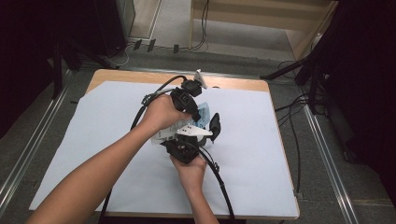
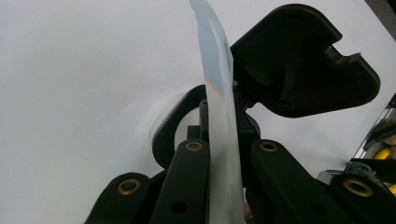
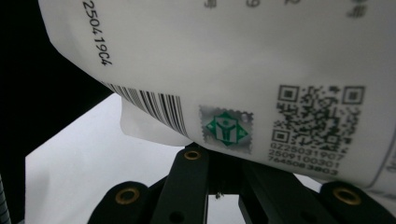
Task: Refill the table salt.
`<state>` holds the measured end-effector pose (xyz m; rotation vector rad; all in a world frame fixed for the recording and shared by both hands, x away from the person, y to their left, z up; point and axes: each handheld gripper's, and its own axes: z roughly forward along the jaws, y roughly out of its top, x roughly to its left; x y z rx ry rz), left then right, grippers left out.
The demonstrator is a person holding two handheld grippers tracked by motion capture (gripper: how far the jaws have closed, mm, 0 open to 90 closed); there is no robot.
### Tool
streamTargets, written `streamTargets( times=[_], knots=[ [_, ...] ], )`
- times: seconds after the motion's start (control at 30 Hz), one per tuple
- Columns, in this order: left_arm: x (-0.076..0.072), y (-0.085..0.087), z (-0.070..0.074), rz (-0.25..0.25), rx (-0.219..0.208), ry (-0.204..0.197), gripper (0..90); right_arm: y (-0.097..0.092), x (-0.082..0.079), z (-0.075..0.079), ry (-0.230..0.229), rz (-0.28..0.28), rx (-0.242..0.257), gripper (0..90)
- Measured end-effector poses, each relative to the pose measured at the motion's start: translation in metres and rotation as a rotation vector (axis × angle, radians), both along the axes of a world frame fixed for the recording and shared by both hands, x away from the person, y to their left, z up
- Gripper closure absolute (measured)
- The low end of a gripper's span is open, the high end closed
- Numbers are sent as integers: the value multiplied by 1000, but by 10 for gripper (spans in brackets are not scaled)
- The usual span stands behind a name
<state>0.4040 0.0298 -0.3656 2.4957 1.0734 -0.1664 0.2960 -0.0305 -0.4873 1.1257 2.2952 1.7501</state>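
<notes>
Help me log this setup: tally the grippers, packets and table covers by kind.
Grippers: 2, the left gripper and the right gripper, both clamped on the packet
Packets: 1, a white printed packet
White table covers: 1
Total: 4

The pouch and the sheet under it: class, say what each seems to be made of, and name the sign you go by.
Pouch: likely thin plastic film, white with a smooth, faint sheen; it bears a printed barcode and QR code, curves limply, and looks blade-thin edge-on in the left claw.
Sheet: probably matte white paper; flat, no glare, with a soft crease.
</notes>
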Motion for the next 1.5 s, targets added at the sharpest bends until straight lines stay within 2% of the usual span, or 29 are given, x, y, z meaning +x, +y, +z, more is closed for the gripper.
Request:
streamTargets(
  times=[0.23,0.43,0.5,0.6,0.77,0.97,1.23,1.5],
  knots=[
    [-2,-1,3,-1,3,-3,897,2,-2,0,-11,-2,3,900],
    [-4,-4,3,-13,-4,3,899,9,-3,-1,-38,28,-9,900],
    [-7,-6,3,-18,12,-6,900,12,-4,-1,-51,32,-16,900],
    [-9,-4,2,-27,25,-10,900,11,-2,-4,-45,28,-29,900],
    [-8,-1,0,-16,6,-4,900,10,1,-7,-27,25,-45,900],
    [-13,5,3,-26,-15,-13,900,10,3,-10,-12,35,-56,900],
    [-14,13,4,-22,-35,-13,900,10,3,-10,-11,45,-66,900],
    [-20,25,8,-29,-83,-18,900,9,1,-10,-20,49,-75,900]
  ],
)
